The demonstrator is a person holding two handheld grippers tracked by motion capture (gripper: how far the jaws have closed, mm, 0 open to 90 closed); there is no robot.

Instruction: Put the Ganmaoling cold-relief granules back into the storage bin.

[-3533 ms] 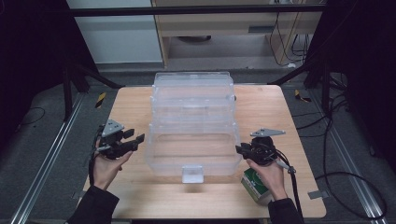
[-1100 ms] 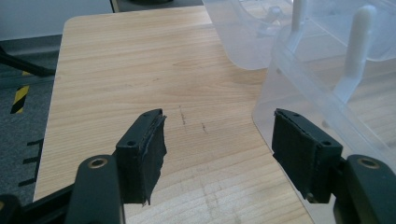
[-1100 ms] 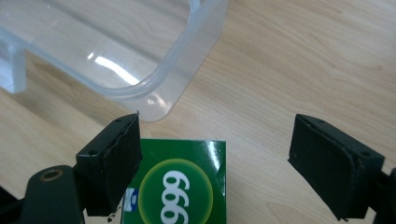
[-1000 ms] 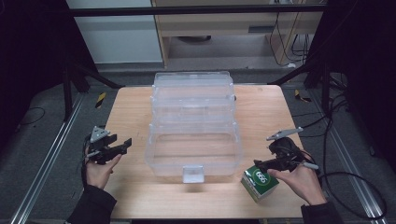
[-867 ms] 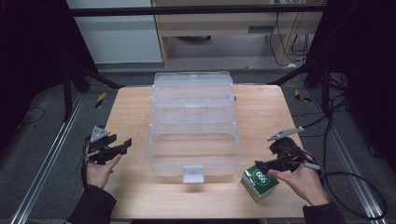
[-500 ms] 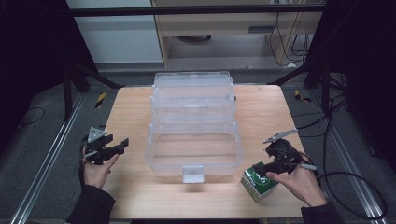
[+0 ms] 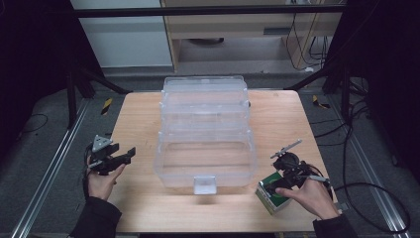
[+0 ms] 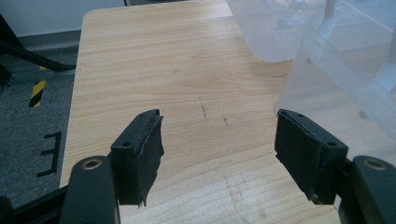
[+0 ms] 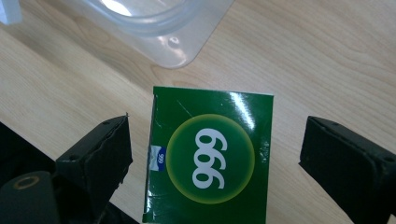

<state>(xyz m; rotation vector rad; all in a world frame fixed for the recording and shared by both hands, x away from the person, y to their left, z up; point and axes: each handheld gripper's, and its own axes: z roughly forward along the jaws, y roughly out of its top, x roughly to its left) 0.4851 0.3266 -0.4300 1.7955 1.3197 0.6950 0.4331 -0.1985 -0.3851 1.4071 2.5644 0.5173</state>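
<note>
One green box (image 9: 210, 161), one clear bin (image 7: 205, 134), two grippers' jaws open

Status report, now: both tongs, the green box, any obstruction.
Right tongs open, just widened, straddling green box, pads clear of it. Left tongs open, empty over table. Clear bin stands beside the box, not blocking.

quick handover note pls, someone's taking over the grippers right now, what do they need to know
Right gripper: jaws have just been opening and now stand wide, astride the green box, pads clear of it.
Left gripper: open, holding nothing, over bare table left of the clear bin.
Clear bin: mid-table, lid open, looks empty.
Green box: on the table by the bin's near right corner.
Done: gripper lined up.
Left: probably grip the box and put it in the bin.
</note>
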